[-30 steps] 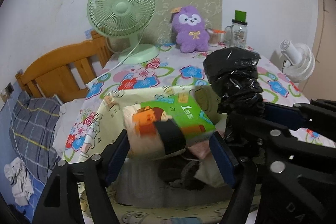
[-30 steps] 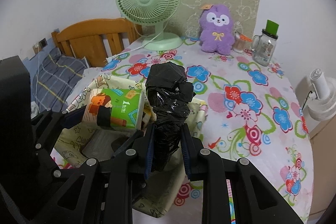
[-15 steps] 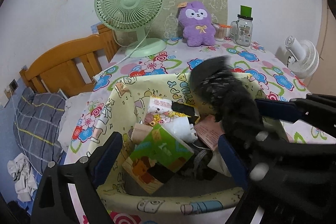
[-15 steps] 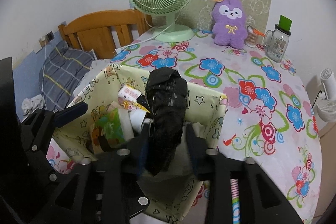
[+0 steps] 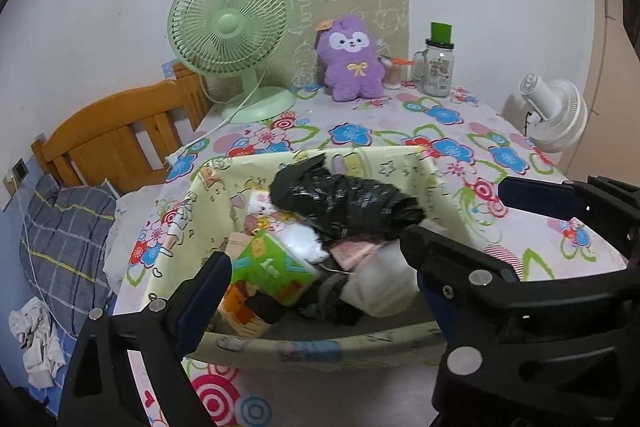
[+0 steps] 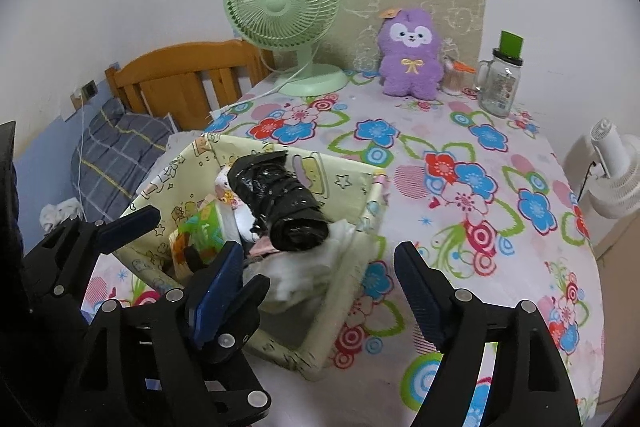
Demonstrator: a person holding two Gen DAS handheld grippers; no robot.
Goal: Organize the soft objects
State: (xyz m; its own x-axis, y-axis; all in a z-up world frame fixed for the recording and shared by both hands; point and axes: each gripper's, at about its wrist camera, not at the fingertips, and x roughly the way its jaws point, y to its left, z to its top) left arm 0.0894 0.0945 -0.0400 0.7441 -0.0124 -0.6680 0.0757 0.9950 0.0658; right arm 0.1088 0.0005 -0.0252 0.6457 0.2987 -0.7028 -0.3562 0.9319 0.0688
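The bin (image 5: pixel 404 167) sits on the bench (image 5: pixel 460 131), the roll (image 5: pixel 344 203) atop its contents; fan (image 5: pixel 228 35) and plush (image 5: pixel 352 63) stand behind.

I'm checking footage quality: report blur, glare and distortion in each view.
Left wrist view: sharp, fisheye-bent edges with dark corners, soft glints on the black plastic-wrapped bundle. Right wrist view: equally sharp, same curvature, flat even light, small highlights on that bundle.

bin (image 5: pixel 404 163) contents under black roll (image 5: pixel 344 203) hidden.
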